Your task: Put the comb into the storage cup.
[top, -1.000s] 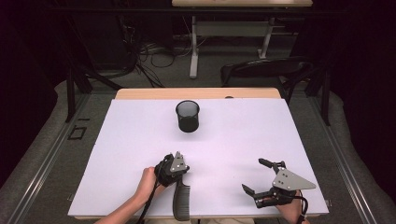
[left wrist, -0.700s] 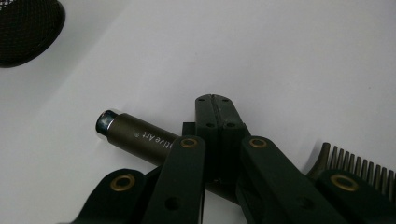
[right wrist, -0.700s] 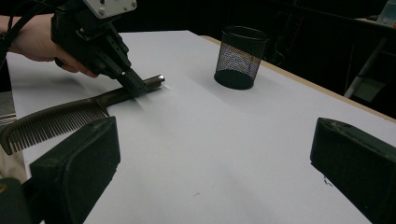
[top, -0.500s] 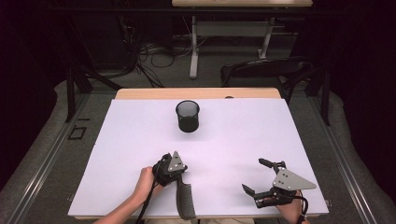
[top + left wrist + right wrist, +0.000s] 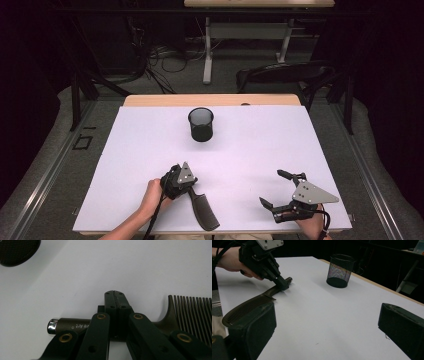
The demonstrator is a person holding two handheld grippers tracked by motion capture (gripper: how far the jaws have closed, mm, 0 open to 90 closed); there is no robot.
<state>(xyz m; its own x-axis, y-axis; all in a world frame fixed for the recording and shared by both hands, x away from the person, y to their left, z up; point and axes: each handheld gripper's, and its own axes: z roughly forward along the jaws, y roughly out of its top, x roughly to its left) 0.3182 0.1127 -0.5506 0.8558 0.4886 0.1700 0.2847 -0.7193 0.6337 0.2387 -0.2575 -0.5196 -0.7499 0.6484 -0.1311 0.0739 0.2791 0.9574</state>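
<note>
A dark comb lies flat near the table's front edge, its teeth at the right of the left gripper view. My left gripper is shut, its jaws pressed together with no gap. Its closed tip rests on top of the comb's handle, whose chrome end sticks out beyond it. From the right gripper view the same tip bears down on the handle. My right gripper stands wide open at the front right, nothing between its jaws. A black mesh cup stands upright farther back.
White sheet covers the table, with a wooden strip along the far edge. Beyond it on the floor are a dark chair, cables and a table leg. The mesh cup also appears in the gripper views.
The comb's toothed end has swung a little to the right while its handle stayed under the left gripper. The right gripper has not moved.
</note>
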